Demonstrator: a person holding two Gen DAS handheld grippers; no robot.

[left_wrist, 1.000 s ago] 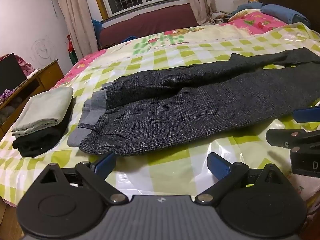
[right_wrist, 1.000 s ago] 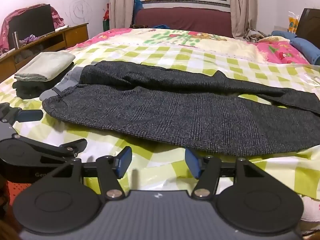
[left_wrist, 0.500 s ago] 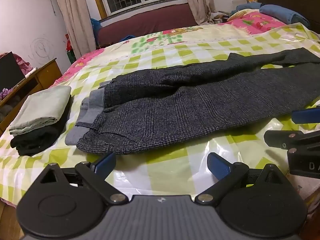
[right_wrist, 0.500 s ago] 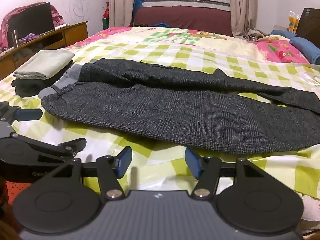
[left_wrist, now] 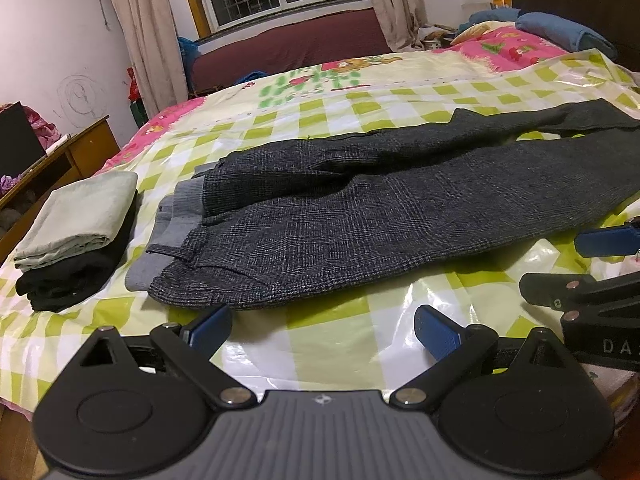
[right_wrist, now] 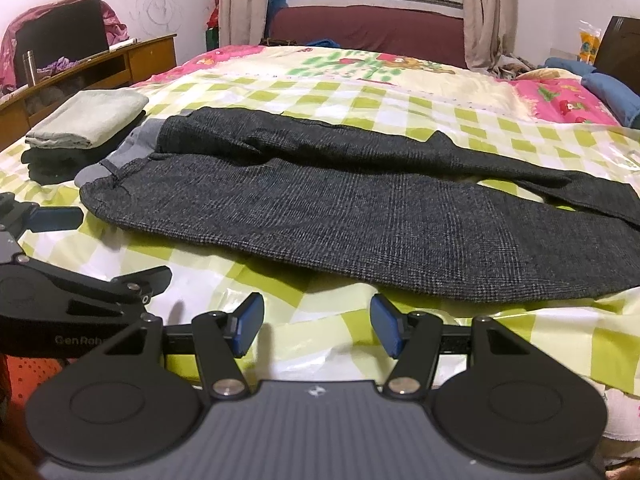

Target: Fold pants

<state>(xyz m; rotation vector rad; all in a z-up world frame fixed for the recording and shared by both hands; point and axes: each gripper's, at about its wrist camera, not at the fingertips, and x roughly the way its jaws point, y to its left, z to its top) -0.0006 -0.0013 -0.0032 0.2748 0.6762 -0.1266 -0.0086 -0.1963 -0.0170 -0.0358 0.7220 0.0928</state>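
The dark grey checked pants [left_wrist: 360, 208] lie flat across the green-and-white checked plastic sheet [left_wrist: 340, 340] on the bed, already doubled lengthwise so one leg rests on the other, the lighter grey waistband [left_wrist: 168, 236] toward nine o'clock and the leg ends running out of view past three o'clock. That lengthwise fold looks done; the crosswise folds, bringing hems toward the waist, are judged still to come. The left gripper [left_wrist: 322, 330] hovers at six o'clock just short of the near edge by the waist, its blue pads spread wide and holding nothing. The right gripper [right_wrist: 316, 328] sits likewise at six o'clock in its own view, jaws wide and empty, close to the near edge at mid-leg but not touching cloth. At nine o'clock a stack of folded clothes [left_wrist: 76, 236], pale green over black, sits just beside the waistband.
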